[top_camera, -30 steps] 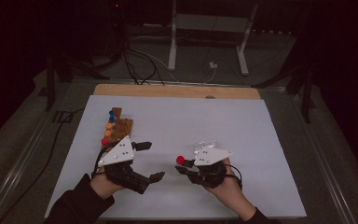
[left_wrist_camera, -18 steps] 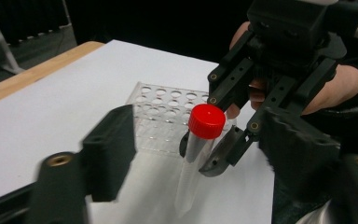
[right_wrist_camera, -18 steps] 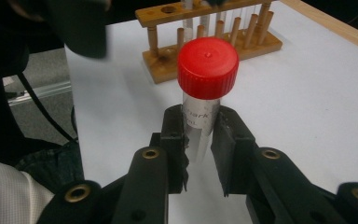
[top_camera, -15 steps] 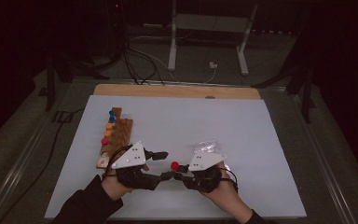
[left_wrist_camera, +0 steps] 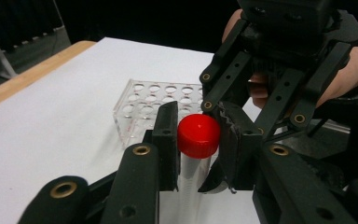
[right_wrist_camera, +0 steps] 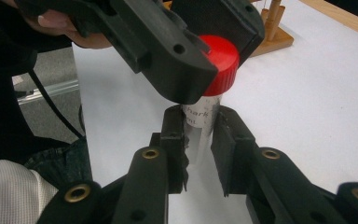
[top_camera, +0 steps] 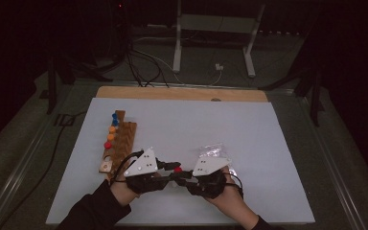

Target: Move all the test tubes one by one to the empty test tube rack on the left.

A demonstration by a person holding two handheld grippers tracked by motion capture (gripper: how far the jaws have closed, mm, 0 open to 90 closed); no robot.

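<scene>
Dark room w/ cables and a metal stand at the back; a white worktop [top_camera: 278,143] is sitting lit in the middle, wooden edge along its far side. A wooden rack [top_camera: 120,141] w/ coloured pegs is standing on the worktop's left part, and a clear plastic tube rack [left_wrist_camera: 151,100] w/ rows of round holes is lying beyond the tongs in the left gripper view.

Both hands are meeting near the front edge, tongs tip to tip. Right tongs [right_wrist_camera: 198,135] are clenching the clear body of a tube [right_wrist_camera: 199,126], pads pressing it from both sides, printed label partly showing. The tube is being held up off the worktop, between the two grippers, its red cap [left_wrist_camera: 198,135] pointing toward the left hand. Left tongs [left_wrist_camera: 198,142] have just been closing and are now gripping that red cap, one pad on each side of it, touching. In the high view the cap [top_camera: 177,169] is showing as a red dot between left tongs [top_camera: 168,168] and right tongs [top_camera: 184,174].
</scene>
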